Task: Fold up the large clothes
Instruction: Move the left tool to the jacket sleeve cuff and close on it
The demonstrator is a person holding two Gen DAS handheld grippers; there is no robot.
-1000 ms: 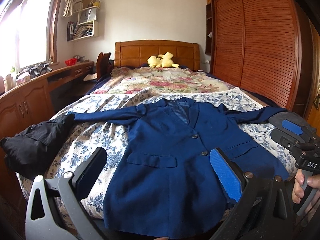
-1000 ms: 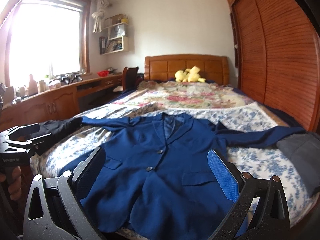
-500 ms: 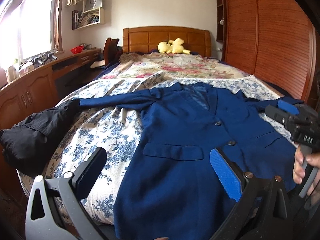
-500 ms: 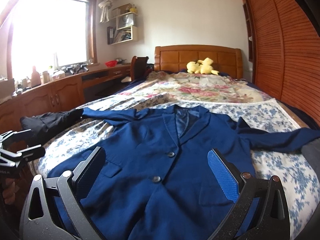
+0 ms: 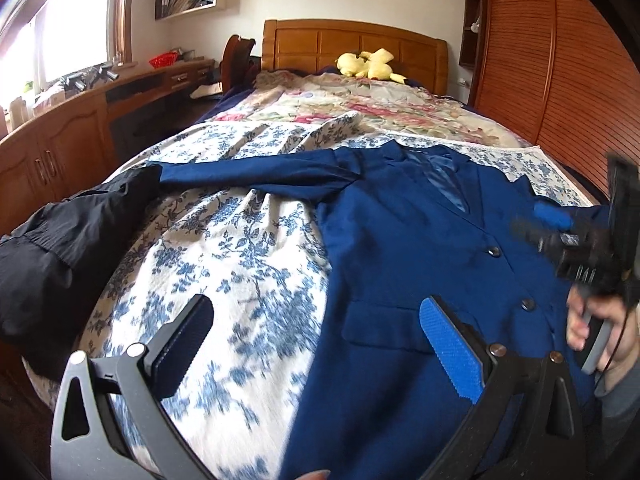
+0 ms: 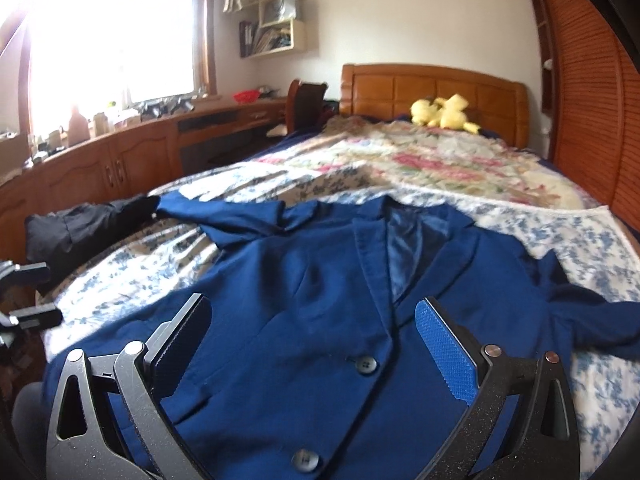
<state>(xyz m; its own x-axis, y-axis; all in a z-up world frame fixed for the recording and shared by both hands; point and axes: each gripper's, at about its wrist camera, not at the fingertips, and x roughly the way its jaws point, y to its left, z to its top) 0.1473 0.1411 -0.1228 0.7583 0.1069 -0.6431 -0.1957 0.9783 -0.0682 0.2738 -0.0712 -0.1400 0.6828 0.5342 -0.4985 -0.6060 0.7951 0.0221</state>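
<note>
- A black garment (image 5: pixel 68 240) is seen bunched at the bed's left edge, at about nine o'clock in the left wrist view, touching the cuff of the jacket's outstretched sleeve.
- A blue-flowered sheet (image 5: pixel 240 264) is spread over the near half of the bed, and the left gripper (image 5: pixel 316 344) is held above it — fingers spread wide, nothing between them, the black pad over the sheet and the blue pad over the jacket's pocket flap.
- The blue jacket (image 5: pixel 400 248) is laid flat, front up and buttoned, from the centre toward four o'clock in the left wrist view, with one sleeve stretched toward nine o'clock.
- In the right wrist view the jacket (image 6: pixel 304 304) fills the centre and lower frame; the right gripper (image 6: pixel 312 344) is held just above its chest — fingers spread wide, gripping nothing.
- A yellow plush toy (image 5: pixel 368 64) is seen at twelve o'clock against the wooden headboard (image 5: pixel 352 46).
- At three o'clock in the left wrist view the right gripper is seen blurred, held by a hand (image 5: pixel 604 328) over the jacket's far side.
- A slatted wardrobe (image 5: pixel 560 72) is seen at two o'clock.
</note>
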